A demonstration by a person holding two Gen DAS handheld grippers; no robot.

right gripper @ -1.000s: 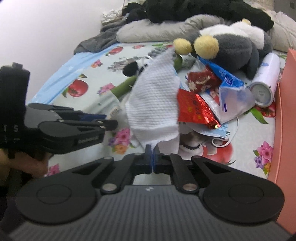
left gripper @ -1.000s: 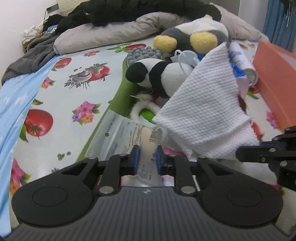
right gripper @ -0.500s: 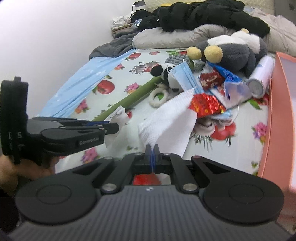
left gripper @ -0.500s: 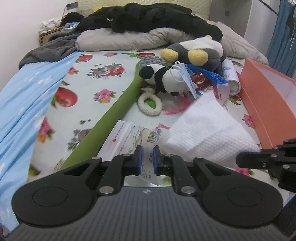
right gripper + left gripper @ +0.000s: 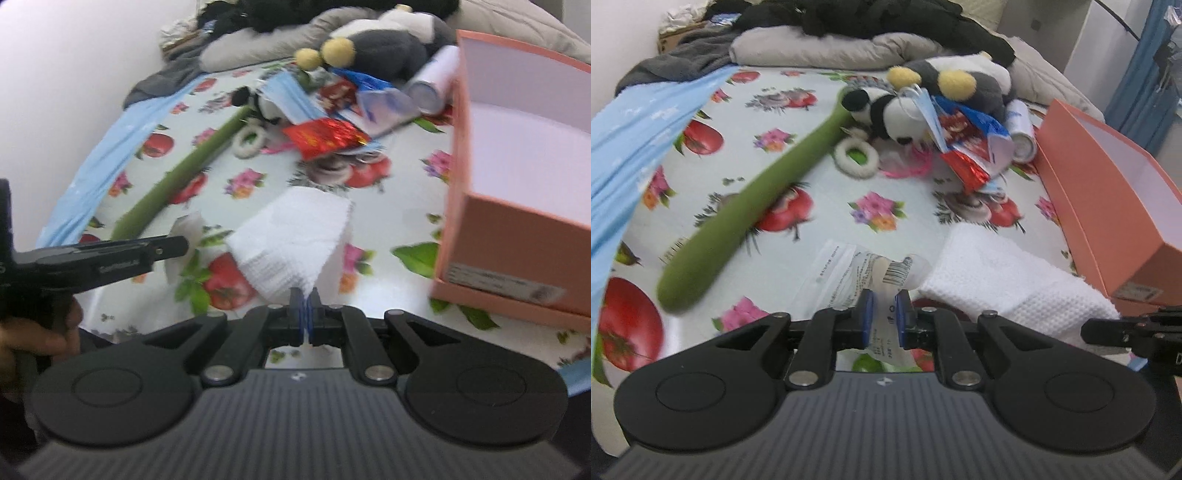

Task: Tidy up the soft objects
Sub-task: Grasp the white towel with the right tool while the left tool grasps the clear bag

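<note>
My right gripper (image 5: pixel 305 308) is shut on a corner of a white waffle-weave cloth (image 5: pixel 295 236), which droops onto the flowered bedsheet (image 5: pixel 258 184); the cloth also shows in the left wrist view (image 5: pixel 1004 280). My left gripper (image 5: pixel 883 319) is shut on a clear plastic wrapper with a barcode label (image 5: pixel 857 277). A small panda plush (image 5: pixel 886 110), a larger grey plush with yellow feet (image 5: pixel 960 77), and a long green plush stick (image 5: pixel 757 199) lie farther up the bed.
An open orange box (image 5: pixel 1108 192) stands at the right; it also shows in the right wrist view (image 5: pixel 517 177). Red and blue snack wrappers (image 5: pixel 967 147), a white fuzzy ring (image 5: pixel 857 158), a can (image 5: pixel 1021 129), pillows and dark clothes (image 5: pixel 849 22) lie at the back.
Both grippers pulled back toward the near edge of the bed. The white cloth, held high before, has come down onto the sheet beside the orange box.
</note>
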